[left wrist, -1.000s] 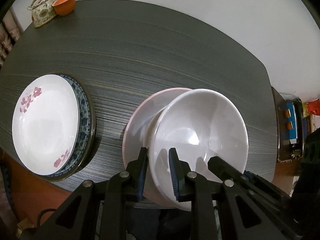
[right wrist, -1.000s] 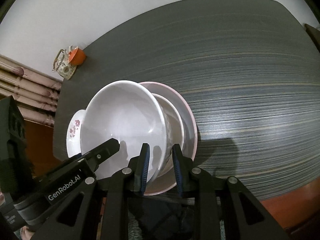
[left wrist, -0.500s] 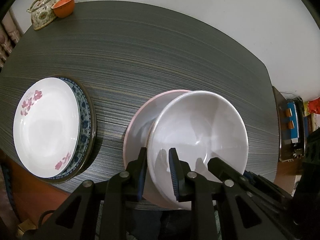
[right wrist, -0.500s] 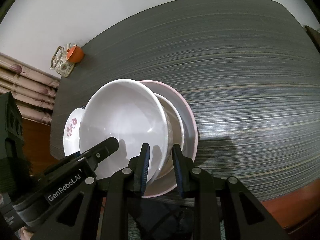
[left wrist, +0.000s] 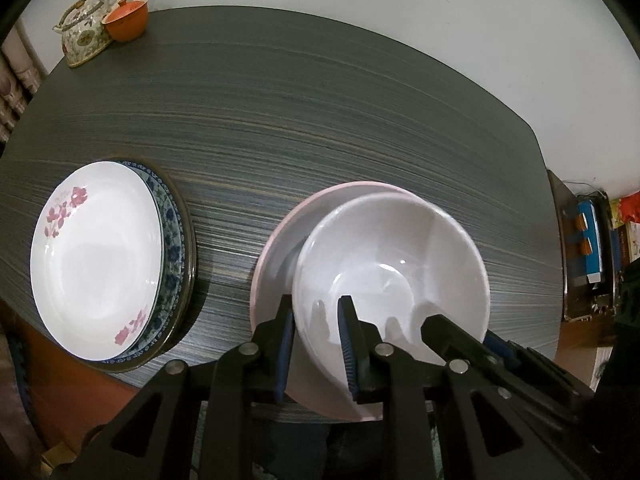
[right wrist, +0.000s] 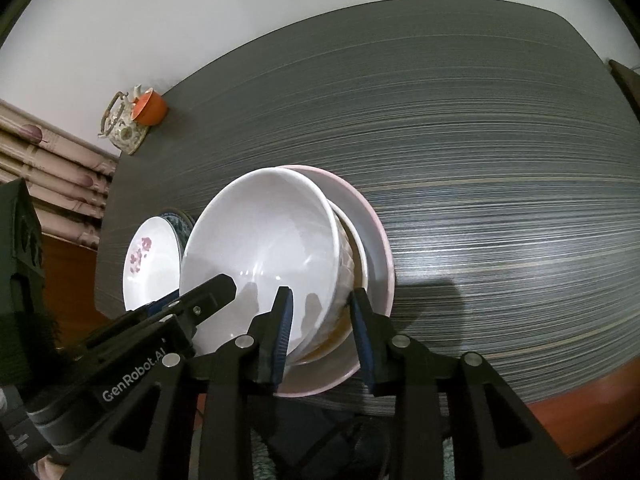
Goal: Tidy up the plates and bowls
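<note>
A plain white bowl (left wrist: 392,272) sits tilted in a second bowl (right wrist: 352,248), which rests on a pink-rimmed plate (left wrist: 280,248) near the table's front edge. My left gripper (left wrist: 316,328) is shut on the white bowl's near left rim. My right gripper (right wrist: 321,320) straddles the near right rim of the white bowl (right wrist: 264,236); its jaws are opening and the pads no longer press the wall. One right finger (left wrist: 440,324) reaches into the bowl in the left wrist view.
At the table's left edge, a white floral plate (left wrist: 96,256) lies on a blue-patterned plate (left wrist: 172,240). A teapot (left wrist: 84,28) and an orange cup (left wrist: 126,18) stand at the far left corner. The dark table (left wrist: 320,120) stretches away behind the bowls.
The right gripper's jaws have spread apart around the bowl rim. The left gripper keeps its grip and neither hand has shifted.
</note>
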`<act>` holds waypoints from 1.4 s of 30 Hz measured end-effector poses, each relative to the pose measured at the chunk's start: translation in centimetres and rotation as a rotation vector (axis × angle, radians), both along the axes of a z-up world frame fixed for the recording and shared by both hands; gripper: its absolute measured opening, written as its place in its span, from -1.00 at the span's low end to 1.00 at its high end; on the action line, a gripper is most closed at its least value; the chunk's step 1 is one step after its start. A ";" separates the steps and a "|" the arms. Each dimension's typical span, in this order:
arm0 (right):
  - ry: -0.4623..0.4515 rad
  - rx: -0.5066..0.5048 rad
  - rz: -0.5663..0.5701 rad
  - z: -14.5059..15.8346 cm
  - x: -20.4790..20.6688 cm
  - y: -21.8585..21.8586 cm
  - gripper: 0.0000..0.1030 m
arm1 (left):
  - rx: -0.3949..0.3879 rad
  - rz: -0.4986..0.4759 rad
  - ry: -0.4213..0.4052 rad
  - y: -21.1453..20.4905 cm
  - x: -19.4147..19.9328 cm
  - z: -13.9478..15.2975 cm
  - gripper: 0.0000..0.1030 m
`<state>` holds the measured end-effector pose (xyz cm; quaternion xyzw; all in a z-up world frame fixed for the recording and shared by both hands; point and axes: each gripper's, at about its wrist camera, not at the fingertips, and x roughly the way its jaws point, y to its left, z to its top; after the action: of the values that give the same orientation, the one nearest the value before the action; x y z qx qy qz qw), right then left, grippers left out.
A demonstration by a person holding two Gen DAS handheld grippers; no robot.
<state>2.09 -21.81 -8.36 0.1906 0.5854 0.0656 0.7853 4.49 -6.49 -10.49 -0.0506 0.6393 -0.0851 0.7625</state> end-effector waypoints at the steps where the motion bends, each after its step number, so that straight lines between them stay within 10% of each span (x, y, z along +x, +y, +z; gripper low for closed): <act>1: -0.001 -0.003 0.000 0.0 0.0 0.0 -0.42 | 0.000 -0.001 -0.005 0.0 0.0 0.1 -0.57; 42: -0.124 -0.024 -0.051 2.8 -2.9 -1.8 0.05 | 0.003 0.005 -0.254 3.5 -1.4 4.9 0.11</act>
<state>-0.77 -23.60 -5.56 0.1916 0.5314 0.0503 0.8237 3.09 -3.00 -5.57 -0.0399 0.5375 -0.0881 0.8377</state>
